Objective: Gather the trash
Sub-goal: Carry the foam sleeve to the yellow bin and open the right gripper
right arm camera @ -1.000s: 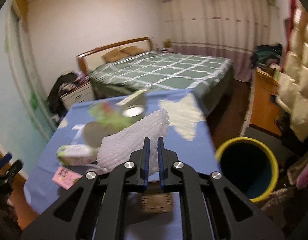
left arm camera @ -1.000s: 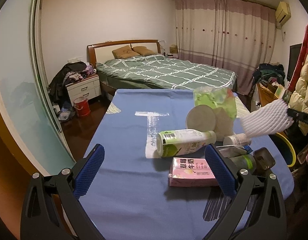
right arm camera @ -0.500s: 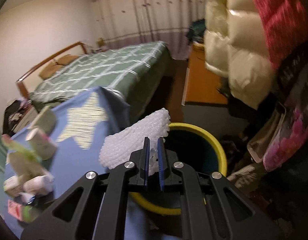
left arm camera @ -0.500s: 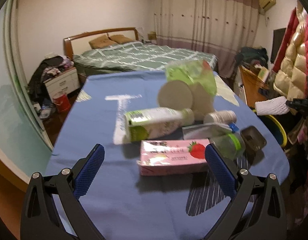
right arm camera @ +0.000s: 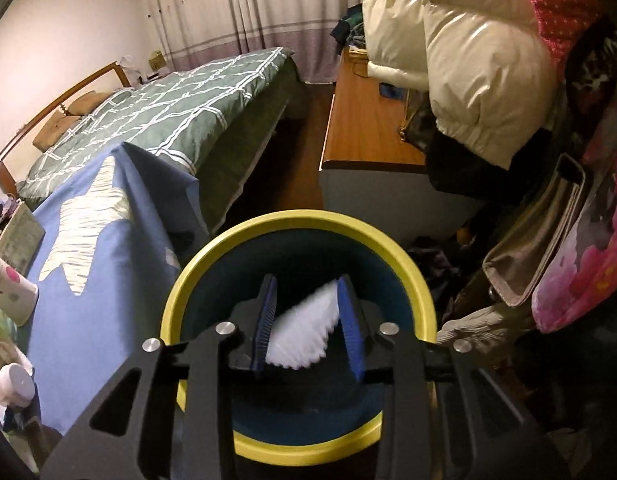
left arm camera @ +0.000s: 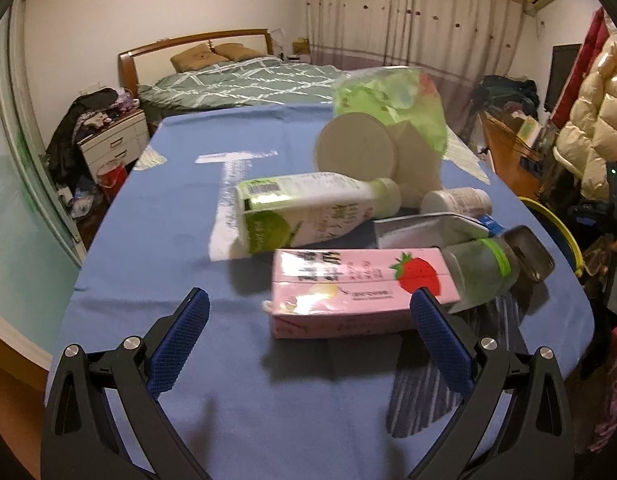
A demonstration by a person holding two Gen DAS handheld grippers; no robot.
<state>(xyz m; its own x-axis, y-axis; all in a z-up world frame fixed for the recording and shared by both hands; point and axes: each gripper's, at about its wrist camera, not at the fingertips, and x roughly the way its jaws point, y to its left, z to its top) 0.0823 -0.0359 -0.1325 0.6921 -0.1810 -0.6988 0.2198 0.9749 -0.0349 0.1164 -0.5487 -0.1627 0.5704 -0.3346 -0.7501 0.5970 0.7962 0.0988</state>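
Right claw (right arm camera: pixel 308 320) opening over yellow-rimmed bin (right arm camera: pixel 296 220), white foam fruit net (right arm camera: pixel 304 328) loose between pads, dropping in. Left claw (left arm camera: pixel 308 340) gaping wide, empty, nearing strawberry milk carton (left arm camera: pixel 348 292) at bench (left arm camera: pixel 168 240) near edge. Risk: net snagging on pad, missing bin.

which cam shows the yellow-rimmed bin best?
Right wrist. It looks straight down into the bin, whole yellow rim and dark inside visible, white foam net between the opening right gripper jaws. Left wrist catches only a sliver of rim past the table edge.
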